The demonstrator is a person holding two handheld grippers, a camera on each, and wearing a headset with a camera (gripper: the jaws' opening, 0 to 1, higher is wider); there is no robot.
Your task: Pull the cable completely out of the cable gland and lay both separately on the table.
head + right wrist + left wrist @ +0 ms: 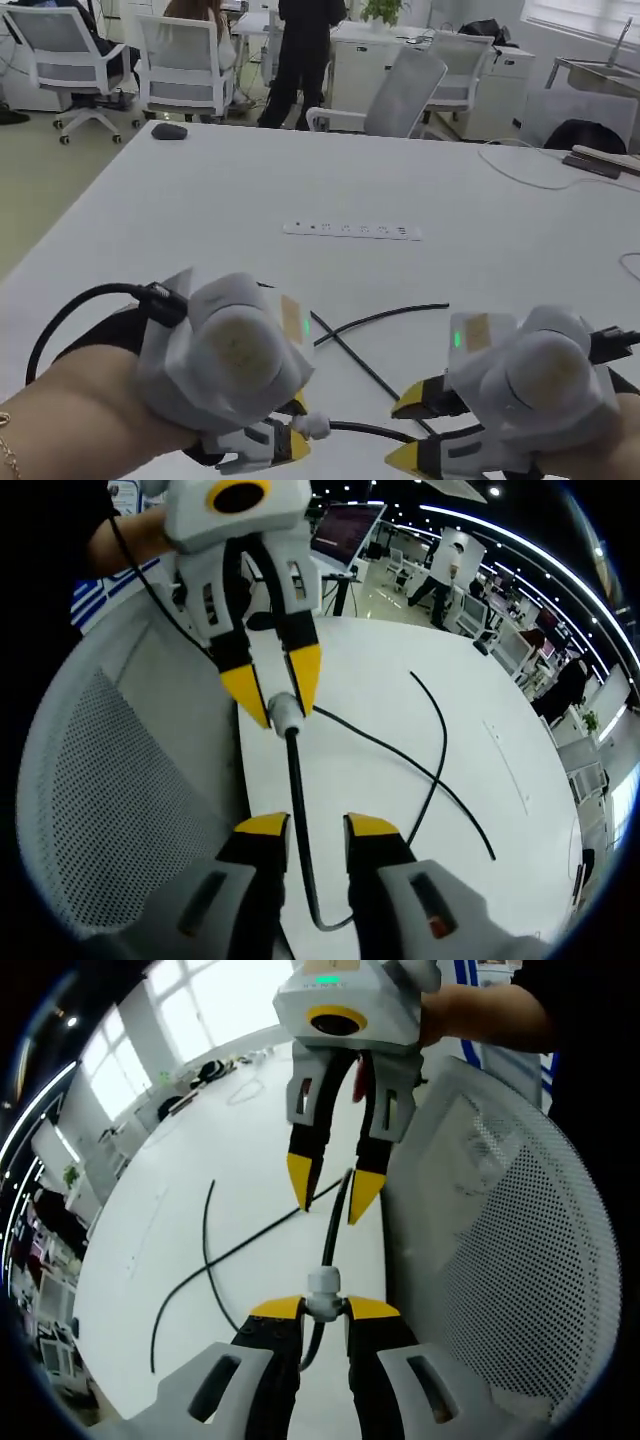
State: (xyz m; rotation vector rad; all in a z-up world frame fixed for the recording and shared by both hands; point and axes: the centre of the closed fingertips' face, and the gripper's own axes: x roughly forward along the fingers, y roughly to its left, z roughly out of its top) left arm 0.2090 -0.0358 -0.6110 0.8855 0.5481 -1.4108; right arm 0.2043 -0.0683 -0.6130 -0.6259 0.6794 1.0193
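Observation:
A white cable gland sits on a thin black cable that crosses itself on the white table. My left gripper is shut on the gland, held between its yellow tips just above the table's near edge. From the gland the cable runs straight to the right gripper. In the right gripper view my right gripper stands open, its tips on either side of the cable without pinching it. The left gripper faces it with the gland.
A white mesh chair back stands close against the near table edge, under both grippers. Farther up the table lie a flush power strip and a dark mouse. Office chairs and standing people are beyond.

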